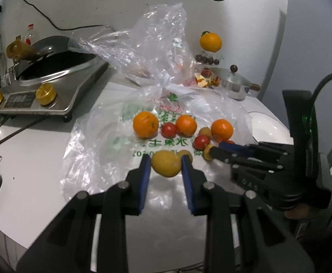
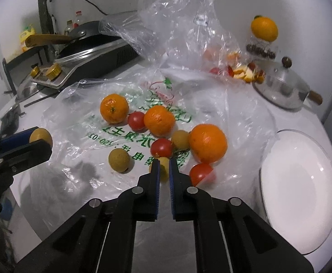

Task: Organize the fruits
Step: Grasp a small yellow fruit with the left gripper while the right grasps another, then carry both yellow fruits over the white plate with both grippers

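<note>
Three oranges (image 2: 159,120), red tomatoes (image 2: 162,147) and small tan longans (image 2: 119,160) lie on a flattened printed plastic bag (image 2: 125,136). My left gripper (image 1: 166,162) is shut on a yellow-tan longan (image 1: 166,163); it also shows in the right wrist view (image 2: 41,137). My right gripper (image 2: 164,165) is shut on a small yellow longan (image 2: 164,168), which shows at its tips in the left wrist view (image 1: 208,152). A white plate (image 2: 300,193) sits at the right.
A crumpled clear bag (image 1: 147,45) stands behind the fruit. An induction cooker with a black pan (image 1: 52,68) is at the left. A small lidded pot (image 1: 236,84), fruit peels (image 2: 243,70) and a jar topped by an orange (image 2: 264,29) are at the back right.
</note>
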